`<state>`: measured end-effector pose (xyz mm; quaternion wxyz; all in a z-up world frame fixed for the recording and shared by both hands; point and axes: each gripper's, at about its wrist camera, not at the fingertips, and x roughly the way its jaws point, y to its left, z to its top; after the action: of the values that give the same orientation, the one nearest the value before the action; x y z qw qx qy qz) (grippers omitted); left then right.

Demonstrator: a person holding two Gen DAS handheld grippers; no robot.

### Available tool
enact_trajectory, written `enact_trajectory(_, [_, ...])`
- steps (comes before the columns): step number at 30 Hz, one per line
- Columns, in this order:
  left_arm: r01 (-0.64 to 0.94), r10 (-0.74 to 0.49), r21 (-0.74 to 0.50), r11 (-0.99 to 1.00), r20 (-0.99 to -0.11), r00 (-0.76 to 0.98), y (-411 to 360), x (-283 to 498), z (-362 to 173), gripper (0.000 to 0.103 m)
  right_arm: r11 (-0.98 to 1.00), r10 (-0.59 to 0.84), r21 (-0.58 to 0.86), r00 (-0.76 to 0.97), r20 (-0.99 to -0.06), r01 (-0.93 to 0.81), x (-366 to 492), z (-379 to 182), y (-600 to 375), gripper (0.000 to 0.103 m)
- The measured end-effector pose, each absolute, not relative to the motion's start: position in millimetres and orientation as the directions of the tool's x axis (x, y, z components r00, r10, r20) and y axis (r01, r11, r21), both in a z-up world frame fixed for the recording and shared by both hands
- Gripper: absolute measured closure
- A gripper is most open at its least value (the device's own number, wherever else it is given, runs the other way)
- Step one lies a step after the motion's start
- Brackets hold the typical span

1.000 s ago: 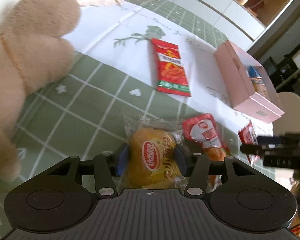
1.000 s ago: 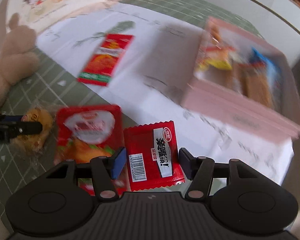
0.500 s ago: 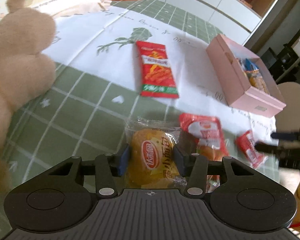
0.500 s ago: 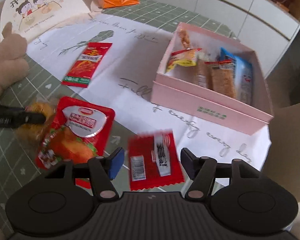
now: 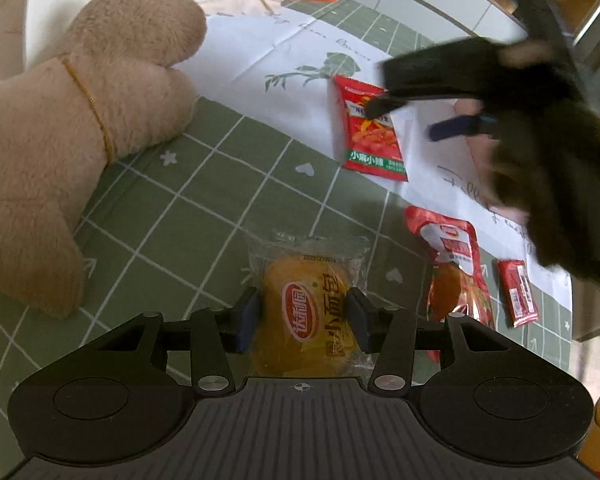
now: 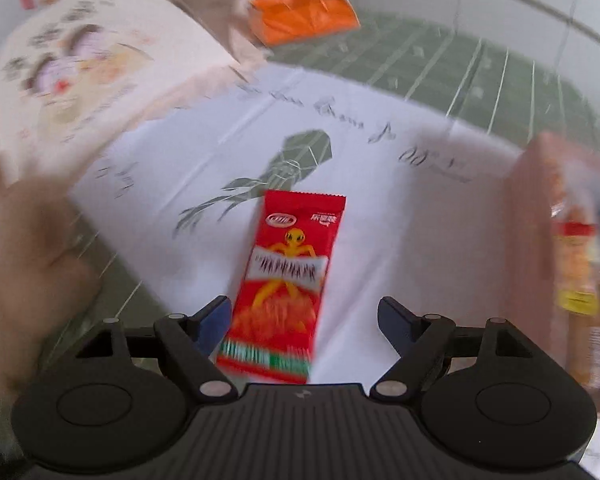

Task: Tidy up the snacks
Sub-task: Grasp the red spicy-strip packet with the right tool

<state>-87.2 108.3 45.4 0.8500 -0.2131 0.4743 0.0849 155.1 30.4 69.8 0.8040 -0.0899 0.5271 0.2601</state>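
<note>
The long red spicy-strip packet [image 6: 286, 288] is lying flat on the white printed paper [image 6: 204, 148], and it is the landmark for this moment: its long axis is running almost straight away from the right gripper [image 6: 302, 320], green-banded end nearest, toothed seal end farthest. That gripper is spread wide and holding nothing, its left finger sitting just beside the packet's near left edge while the right finger is standing well clear, so the packet is lying off-centre toward the left finger. The view is blurring, so whether the fingers are touching the paper cannot be told. My read: the right hand is by far the nearer one, and closing across the packet's narrow width calls for a small shift left first. To the right of the packet the pink box [image 6: 540, 240] is showing snacks inside, which looks like the destination. Beyond the packet, an orange bag [image 6: 304, 10] is sitting at the far edge. In the left wrist view, nearer than the packet [image 5: 370, 136], the left gripper [image 5: 305, 316] is clenching a small yellow bread pack [image 5: 306, 312] by its sides, over the green checked cloth [image 5: 204, 216]. Left of the packet a plush bear [image 5: 84, 128] is sprawling; to the right of the bread, a red pouch [image 5: 458, 264] and a small red sachet [image 5: 518, 294] are waiting.
</note>
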Motion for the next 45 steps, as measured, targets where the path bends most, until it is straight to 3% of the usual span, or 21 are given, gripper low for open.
enact_trajectory(4, [-0.351,-0.070,-0.302,0.886,-0.837,0.543,109,-93,44,0.050,0.875,0.259,0.072,0.337,-0.905,-0.478,168,50,53,0.018])
enact_trajectory(8, [-0.352,-0.088,-0.322,0.879,-0.835,0.543,113,-93,42,0.048,0.814,0.260,0.050,0.286,-0.923,-0.578,144,51,62,0.019])
enact_trajectory(10, [-0.332,-0.091,-0.314,0.889,-0.834,0.544,112,-90,41,0.046,0.769,0.240,0.002,0.286,-0.928,-0.639,126,51,66,0.033])
enact_trajectory(16, [-0.300,-0.098,-0.294,0.908,-0.842,0.530,107,-85,40,0.042,0.745,0.265,0.010,0.282,-0.922,-0.667,109,63,48,0.050])
enact_trajectory(23, [-0.279,-0.105,-0.294,0.914,-0.837,0.538,106,-83,39,0.042,0.746,0.390,0.136,0.262,-0.883,-0.652,81,109,2,0.055])
enact_trajectory(25, [-0.276,-0.108,-0.298,0.914,-0.834,0.541,105,-81,38,0.042,0.753,0.389,0.142,0.262,-0.883,-0.642,71,115,-16,0.090])
enact_trajectory(32, [-0.253,-0.110,-0.292,0.922,-0.826,0.553,101,-73,39,0.042,0.791,0.323,0.118,0.246,-0.914,-0.600,44,110,-85,0.088])
enact_trajectory(33, [-0.255,-0.105,-0.286,0.924,-0.828,0.551,100,-73,39,0.042,0.792,0.322,0.117,0.248,-0.914,-0.599,44,110,-89,0.079])
enact_trajectory(34, [-0.257,-0.101,-0.282,0.924,-0.830,0.549,99,-73,40,0.042,0.796,0.326,0.121,0.252,-0.911,-0.593,45,110,-90,0.061])
enact_trajectory(36, [-0.269,-0.090,-0.274,0.923,-0.835,0.543,95,-75,41,0.043,0.801,0.350,0.135,0.273,-0.896,-0.583,52,109,-86,0.036])
enact_trajectory(43, [-0.304,-0.066,-0.260,0.917,-0.848,0.525,83,-87,44,0.043,0.819,0.393,0.247,0.192,-0.899,-0.517,88,79,-21,0.033])
enact_trajectory(45, [-0.313,-0.063,-0.262,0.913,-0.848,0.527,83,-88,44,0.043,0.833,0.361,0.216,0.204,-0.910,-0.509,93,69,0,0.033])
